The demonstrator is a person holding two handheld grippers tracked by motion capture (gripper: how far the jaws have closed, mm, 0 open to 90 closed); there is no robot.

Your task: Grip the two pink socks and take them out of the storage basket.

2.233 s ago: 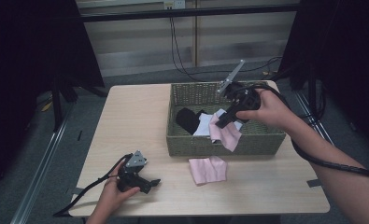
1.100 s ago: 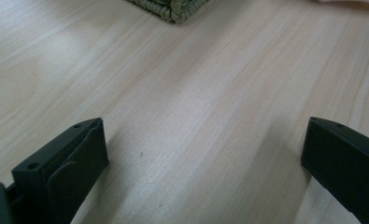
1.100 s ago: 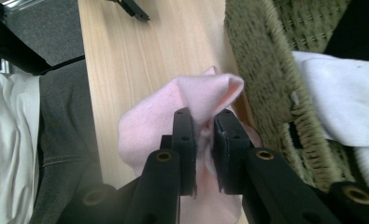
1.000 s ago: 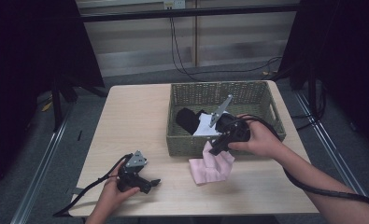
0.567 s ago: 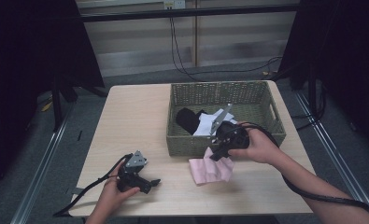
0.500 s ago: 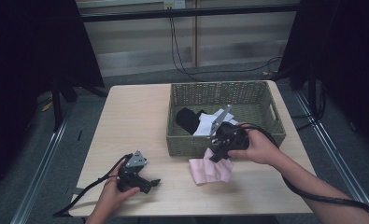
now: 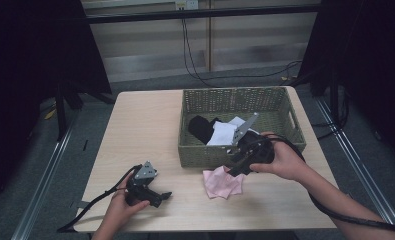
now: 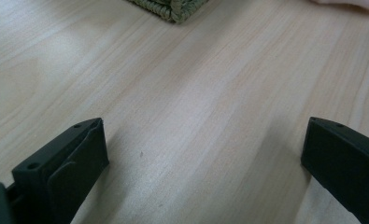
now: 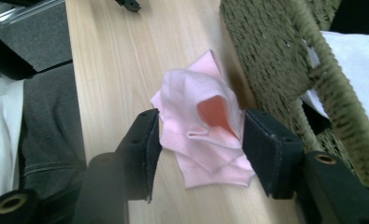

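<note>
We see a pale wooden table (image 7: 145, 125) standing on grey carpet (image 7: 90, 125). Behind it a light panelled wall (image 7: 195, 45) is crossed by a dark bar (image 7: 200, 12), with black cables (image 7: 195, 60) hanging down to the floor. Black curtains (image 7: 30, 75) darken both sides, and metal rails (image 7: 45, 175) run along the floor.

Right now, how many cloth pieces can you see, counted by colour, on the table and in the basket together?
Pink: 2, stacked on the table in front of the basket: pink cloths
White: 1, in the basket: white cloth
Black: 1, in the basket: black cloth
Total: 4
</note>
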